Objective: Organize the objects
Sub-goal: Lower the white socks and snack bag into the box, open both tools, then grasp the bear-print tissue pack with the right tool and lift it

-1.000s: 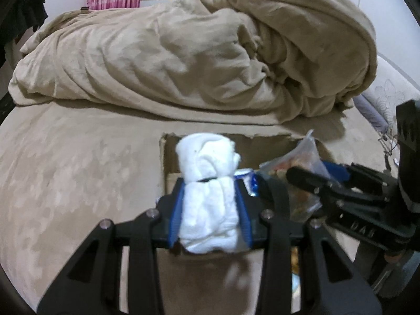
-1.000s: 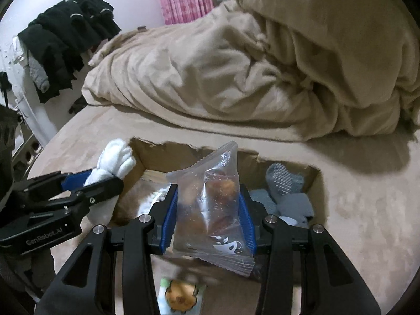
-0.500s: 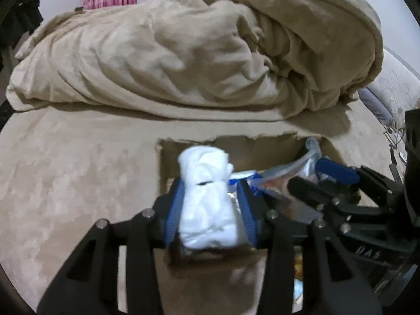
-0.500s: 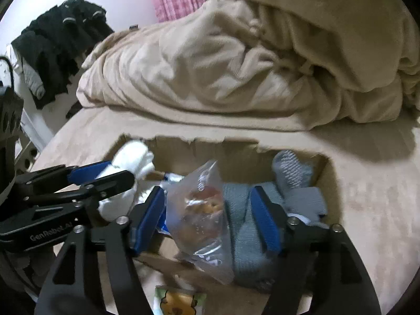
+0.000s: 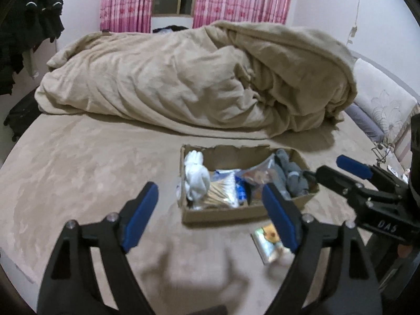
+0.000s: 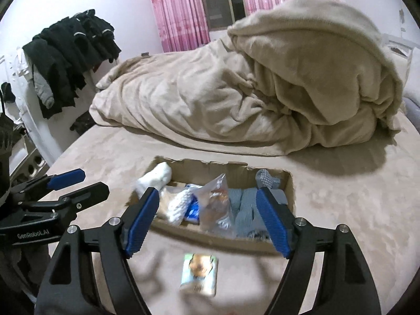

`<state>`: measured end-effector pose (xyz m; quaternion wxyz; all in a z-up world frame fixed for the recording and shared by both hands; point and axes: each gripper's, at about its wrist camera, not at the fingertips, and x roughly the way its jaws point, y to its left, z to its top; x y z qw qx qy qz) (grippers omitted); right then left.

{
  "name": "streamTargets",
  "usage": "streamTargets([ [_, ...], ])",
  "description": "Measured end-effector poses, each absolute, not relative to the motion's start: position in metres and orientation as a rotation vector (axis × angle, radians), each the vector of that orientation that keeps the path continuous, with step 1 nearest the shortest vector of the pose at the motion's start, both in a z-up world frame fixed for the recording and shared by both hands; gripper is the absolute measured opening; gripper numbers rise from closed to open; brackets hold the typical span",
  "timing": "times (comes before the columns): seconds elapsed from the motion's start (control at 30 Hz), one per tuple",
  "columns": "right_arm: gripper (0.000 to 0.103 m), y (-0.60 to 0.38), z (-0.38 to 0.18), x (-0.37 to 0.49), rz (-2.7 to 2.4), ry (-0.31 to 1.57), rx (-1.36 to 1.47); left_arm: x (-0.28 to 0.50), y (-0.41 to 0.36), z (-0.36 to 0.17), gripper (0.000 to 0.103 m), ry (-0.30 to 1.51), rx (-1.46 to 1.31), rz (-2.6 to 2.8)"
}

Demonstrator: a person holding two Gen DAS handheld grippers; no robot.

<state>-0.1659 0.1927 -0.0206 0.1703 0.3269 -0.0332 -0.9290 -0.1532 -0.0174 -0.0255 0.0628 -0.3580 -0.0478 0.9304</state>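
A shallow cardboard box [image 5: 223, 214] [image 6: 210, 237] lies on the beige bed. In it, from left to right, lie a white rolled sock [image 5: 195, 177] [image 6: 155, 177], a cotton swab pack [image 5: 221, 190], a clear snack bag [image 5: 258, 174] [image 6: 216, 204] and grey socks [image 5: 292, 174] [image 6: 245, 207]. A small snack packet [image 5: 270, 242] [image 6: 200, 274] lies on the bed in front of the box. My left gripper [image 5: 211, 215] is open and empty, held above and in front of the box. My right gripper [image 6: 207, 219] is open and empty over the box's near edge.
A heaped beige duvet [image 5: 197, 84] [image 6: 262, 92] fills the far side of the bed. Dark clothes [image 6: 68, 52] hang at the left wall. Pillows [image 5: 378, 110] lie at the right edge. Pink curtains [image 5: 126, 2] hang behind.
My left gripper let go of the white sock and my right let go of the snack bag; both now lie in the box. Both grippers opened wide and pulled back and up.
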Motion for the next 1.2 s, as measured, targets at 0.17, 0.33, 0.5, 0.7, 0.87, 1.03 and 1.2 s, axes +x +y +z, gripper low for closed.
streamTargets([
  [0.17,0.081,0.200,0.001,-0.128,-2.656,-0.085,0.885,-0.117,-0.021,-0.012,0.087,-0.168,-1.048,2.826],
  [0.33,0.086,0.202,0.012,-0.095,-2.672,-0.032,0.854,-0.089,-0.021,-0.014,0.087,-0.180,-1.053,2.809],
  [0.5,0.086,0.198,0.008,-0.072,-2.655,0.003,0.860,-0.069,-0.021,-0.031,0.087,-0.208,-1.097,2.796],
  [0.7,0.086,0.198,-0.010,-0.059,-2.636,-0.002,0.901,-0.058,-0.022,-0.059,0.087,-0.164,-1.177,2.809],
  [0.87,0.086,0.196,-0.040,-0.058,-2.613,-0.031,0.969,-0.058,-0.019,-0.079,0.087,-0.131,-1.231,2.800],
  [1.03,0.086,0.195,-0.070,-0.070,-2.582,-0.042,1.049,-0.064,-0.014,-0.099,0.087,-0.122,-1.284,2.781],
  [1.2,0.086,0.190,-0.098,-0.088,-2.553,-0.046,1.127,-0.076,-0.014,-0.118,0.087,-0.125,-1.340,2.762],
])
